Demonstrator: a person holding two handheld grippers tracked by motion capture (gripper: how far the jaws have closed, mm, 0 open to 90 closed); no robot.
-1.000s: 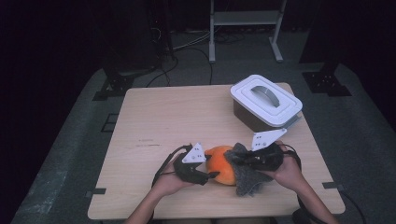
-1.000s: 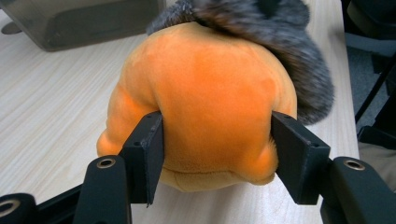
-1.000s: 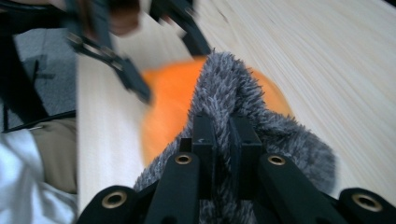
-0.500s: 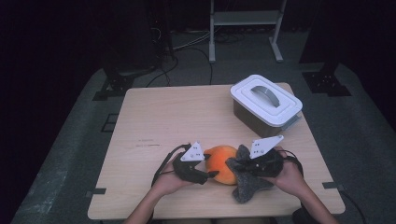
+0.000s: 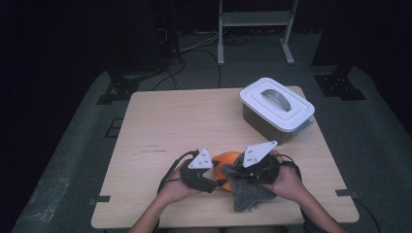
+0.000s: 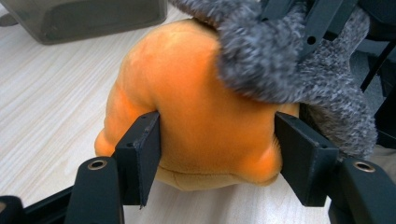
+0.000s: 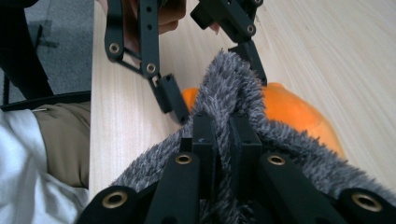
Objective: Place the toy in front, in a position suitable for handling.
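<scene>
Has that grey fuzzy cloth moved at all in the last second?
Yes. The grey cloth, pinched in the right gripper, has slid a little to the right along the table's near edge, uncovering more of the orange plush toy.

R gripper jaws pinched on grey fuzzy cloth over orange plush, L gripper opposite.

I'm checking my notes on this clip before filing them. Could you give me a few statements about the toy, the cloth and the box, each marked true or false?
1. The right gripper is shut on the grey fuzzy cloth. True.
2. The orange plush toy sits between the left gripper's jaws. True.
3. The white lid lies off the grey box. False: it sits on the box.
4. The plush toy rests inside the box. False: it lies on the wooden table, near the front edge.
</scene>
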